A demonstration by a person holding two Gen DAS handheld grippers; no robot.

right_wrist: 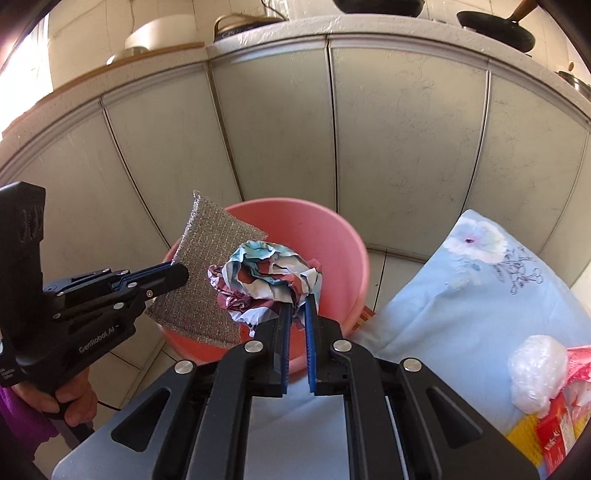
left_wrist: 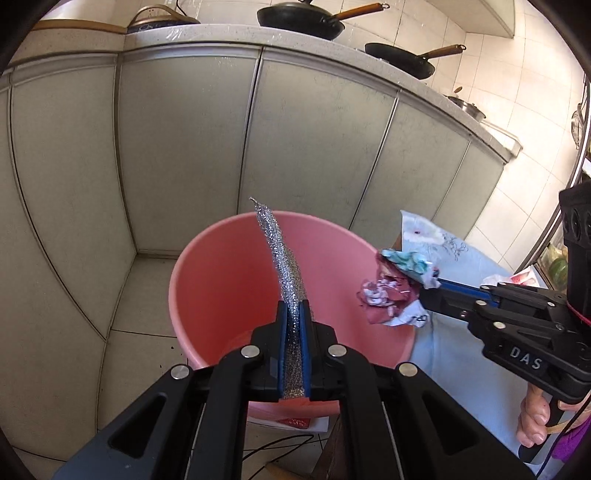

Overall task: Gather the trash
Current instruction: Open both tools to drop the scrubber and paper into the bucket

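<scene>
A pink plastic bucket (left_wrist: pixel 221 280) stands on the floor in front of the cabinets; it also shows in the right wrist view (right_wrist: pixel 332 251). My left gripper (left_wrist: pixel 294 306) is shut on a silver scouring pad (left_wrist: pixel 284 266) and holds it edge-on over the bucket's opening; the pad shows flat in the right wrist view (right_wrist: pixel 207 273), with the left gripper (right_wrist: pixel 177 275) on it. My right gripper (right_wrist: pixel 298 302) is shut on a crumpled paper wrapper (right_wrist: pixel 266 280) above the bucket's near rim. From the left wrist view the wrapper (left_wrist: pixel 391 295) hangs over the bucket's right rim, held by the right gripper (left_wrist: pixel 428 291).
A light blue floral cloth (right_wrist: pixel 461 295) covers the table at right, with a clear plastic bag (right_wrist: pixel 537 373) and red and yellow packaging (right_wrist: pixel 554 435) on it. Grey cabinet doors (left_wrist: pixel 184 147) stand behind the bucket. Pans (left_wrist: pixel 299 18) sit on the counter above.
</scene>
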